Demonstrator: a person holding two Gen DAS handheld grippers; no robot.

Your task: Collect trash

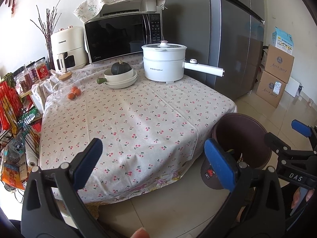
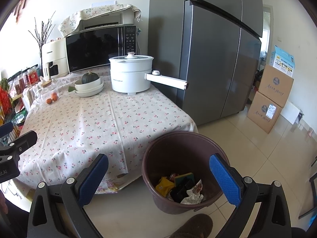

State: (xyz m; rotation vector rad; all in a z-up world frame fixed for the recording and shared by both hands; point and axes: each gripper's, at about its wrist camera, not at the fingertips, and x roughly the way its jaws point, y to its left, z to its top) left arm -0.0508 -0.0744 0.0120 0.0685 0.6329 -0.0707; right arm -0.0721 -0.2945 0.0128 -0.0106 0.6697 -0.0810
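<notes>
With both the left gripper (image 1: 156, 164) and right gripper (image 2: 158, 178) empty, fingers wide, wrappers already lie in the brown bin (image 2: 185, 138) at five o'clock off the bench (image 2: 89, 119); a careless swing could tip it.

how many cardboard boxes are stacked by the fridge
2 plain ones: lower cardboard box on the floor, upper cardboard box on it. A smaller blue printed box sits on top; more may be hidden behind.
</notes>
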